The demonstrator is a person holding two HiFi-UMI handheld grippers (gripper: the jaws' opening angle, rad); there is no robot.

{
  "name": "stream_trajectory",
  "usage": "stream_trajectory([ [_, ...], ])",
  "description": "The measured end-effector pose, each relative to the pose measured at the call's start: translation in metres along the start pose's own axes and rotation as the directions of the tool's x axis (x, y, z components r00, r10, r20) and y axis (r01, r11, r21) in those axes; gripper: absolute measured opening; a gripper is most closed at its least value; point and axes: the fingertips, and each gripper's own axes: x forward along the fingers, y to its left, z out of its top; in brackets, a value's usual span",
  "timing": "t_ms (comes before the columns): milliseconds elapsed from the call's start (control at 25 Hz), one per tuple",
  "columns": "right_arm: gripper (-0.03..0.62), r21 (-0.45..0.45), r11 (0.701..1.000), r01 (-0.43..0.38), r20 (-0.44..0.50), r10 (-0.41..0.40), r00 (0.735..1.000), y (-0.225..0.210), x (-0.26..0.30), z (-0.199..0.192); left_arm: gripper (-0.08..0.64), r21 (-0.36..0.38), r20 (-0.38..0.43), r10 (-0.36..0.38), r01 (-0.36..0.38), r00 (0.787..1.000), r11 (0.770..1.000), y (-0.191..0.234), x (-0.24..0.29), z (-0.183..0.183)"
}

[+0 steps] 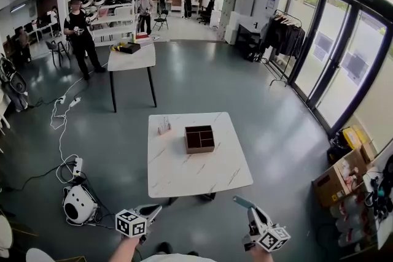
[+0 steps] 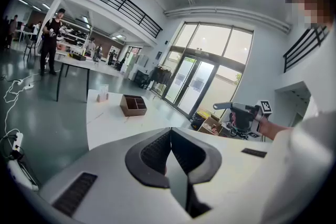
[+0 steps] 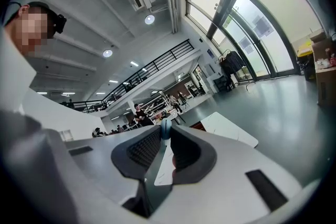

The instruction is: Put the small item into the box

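The step in hand was judged to be the approach, since both grippers hung well short of the surface (image 1: 215, 178). The left gripper (image 1: 153, 210) was clenched, jaws together on nothing. As it stood on the small item's side, it was the likelier tool, and its jaws would need to be opened before descent. The small item (image 1: 163, 126) stood upright on the surface towards its far left part, just beside the box and apart from it. It looked pale with a pinkish base, but was too small to identify. A light, centred grasp was advised to avoid tipping it. The box (image 1: 199, 138) was brown, open-topped and divided into compartments, and a short carry to the right should reach it. The right gripper (image 1: 242, 202) was likewise clenched and empty, and should be kept clear.
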Motion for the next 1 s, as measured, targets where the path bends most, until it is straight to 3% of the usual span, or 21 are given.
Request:
stream_trajectory([
  [720,0.075,0.062,0.995,0.079,0.019,-0.081,0.997,0.008,-0.002,-0.010,0.014,-0.004,-0.017,-0.041,0.041,0.999,0.999,0.024,-0.002,0.002],
  [1000,0.076,0.040,0.994,0.103,0.038,-0.104,0.994,0.022,0.005,-0.012,0.014,-0.006,-0.026,-0.058,0.058,0.998,0.998,0.044,-0.007,0.005],
])
